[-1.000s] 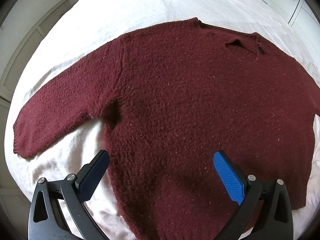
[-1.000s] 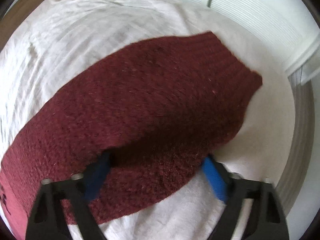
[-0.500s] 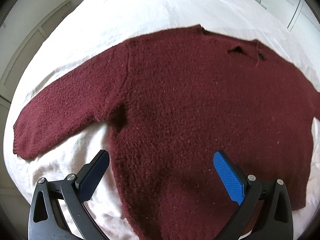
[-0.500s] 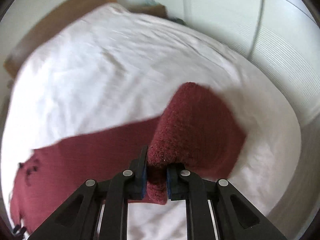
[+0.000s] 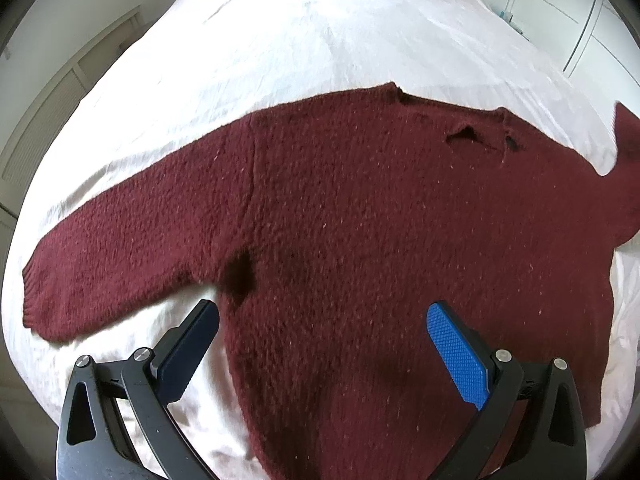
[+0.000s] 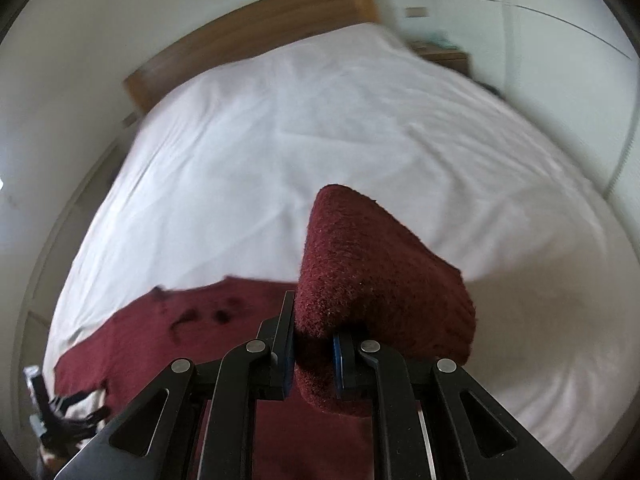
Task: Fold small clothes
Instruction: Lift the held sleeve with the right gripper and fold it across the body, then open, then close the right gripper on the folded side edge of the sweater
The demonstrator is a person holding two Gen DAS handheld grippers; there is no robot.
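A dark red knitted sweater [image 5: 360, 220] lies spread flat on a white bed [image 5: 320, 40], neckline toward the far side, one sleeve [image 5: 120, 260] stretched out to the left. My left gripper [image 5: 320, 340] hovers open above the sweater's lower body, nothing between its blue pads. In the right wrist view my right gripper [image 6: 314, 344] is shut on the sweater's other sleeve [image 6: 372, 276], whose cuff end is lifted off the bed and folds over the fingers. That raised sleeve [image 5: 624, 140] shows at the right edge of the left wrist view. The sweater body [image 6: 168, 344] lies below left.
A wooden headboard [image 6: 256, 36] stands at the far end of the bed. White cupboard doors [image 5: 580, 12] line the right wall and a bedside table [image 6: 444, 56] sits beside the bed. The other gripper's black frame [image 6: 52, 412] shows at the lower left.
My right gripper closed on the sleeve end and lifted it up off the bed, swinging toward the sweater body. The left gripper stayed open over the lower body.
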